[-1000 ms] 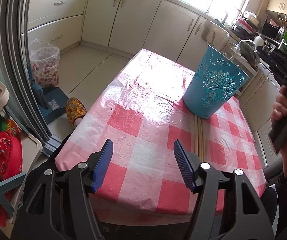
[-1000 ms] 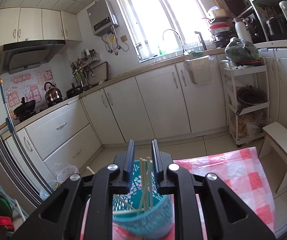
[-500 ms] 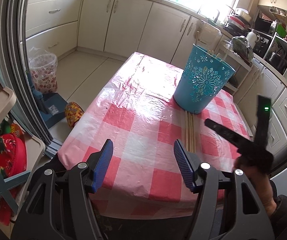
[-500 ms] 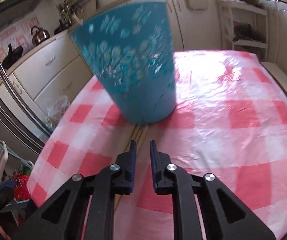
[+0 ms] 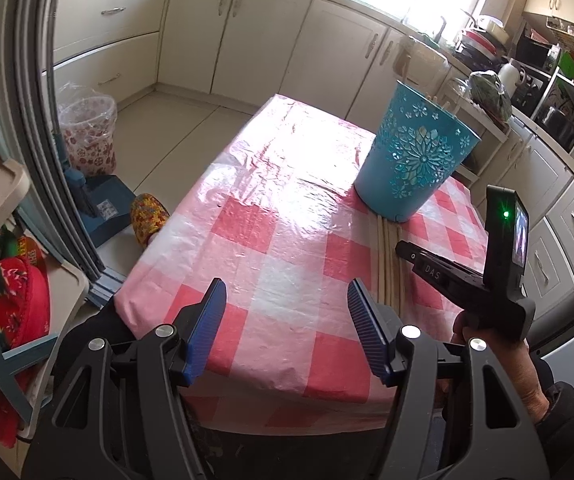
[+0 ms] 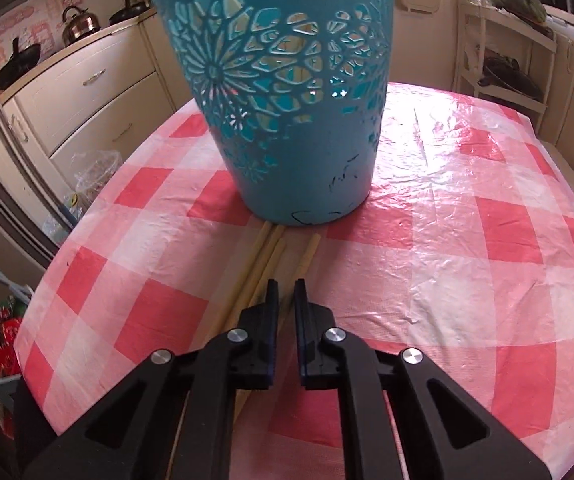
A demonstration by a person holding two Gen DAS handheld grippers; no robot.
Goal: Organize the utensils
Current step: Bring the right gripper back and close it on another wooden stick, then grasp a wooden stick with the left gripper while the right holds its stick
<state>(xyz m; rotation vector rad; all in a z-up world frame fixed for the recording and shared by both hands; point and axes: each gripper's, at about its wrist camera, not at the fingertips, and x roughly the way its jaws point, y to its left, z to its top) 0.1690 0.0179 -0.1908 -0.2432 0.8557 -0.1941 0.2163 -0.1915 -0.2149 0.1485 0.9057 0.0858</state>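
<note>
A bundle of pale wooden chopsticks (image 6: pixel 265 264) lies flat on a table covered with a glossy red-and-white checked plastic tablecloth (image 6: pixel 467 240). In the right wrist view the sticks run from the centre of the picture up toward twelve o'clock, where their far ends touch the base of a turquoise plastic holder with cut-out flower patterns (image 6: pixel 287 100). The holder stands upright on the cloth, and through its openwork wall more pale sticks can be made out inside.

The right gripper (image 6: pixel 285 292), black with dark blue pads, is tilted down over the near part of the bundle. Its jaws are nearly together, with only a thin gap; one stick appears to lie in line with that gap, but whether the pads press on it cannot be told.

In the left wrist view the same chopsticks (image 5: pixel 387 264) lie at about three o'clock from the centre, the turquoise holder (image 5: pixel 415 160) stands at about two o'clock, and the right gripper (image 5: pixel 401 246) reaches in from four o'clock, held by a hand (image 5: pixel 499 364) in a dark sleeve, its tip over the sticks. The left gripper (image 5: pixel 287 300) hovers above the near edge of the table at six o'clock, jaws wide apart with nothing between them.

Around the table stand cream kitchen cabinets (image 5: pixel 247 32). At nine o'clock in the left wrist view are a plastic-lined patterned waste bin (image 5: pixel 89 132) and, on the tiled floor, a yellow patterned slipper (image 5: pixel 149 216)
</note>
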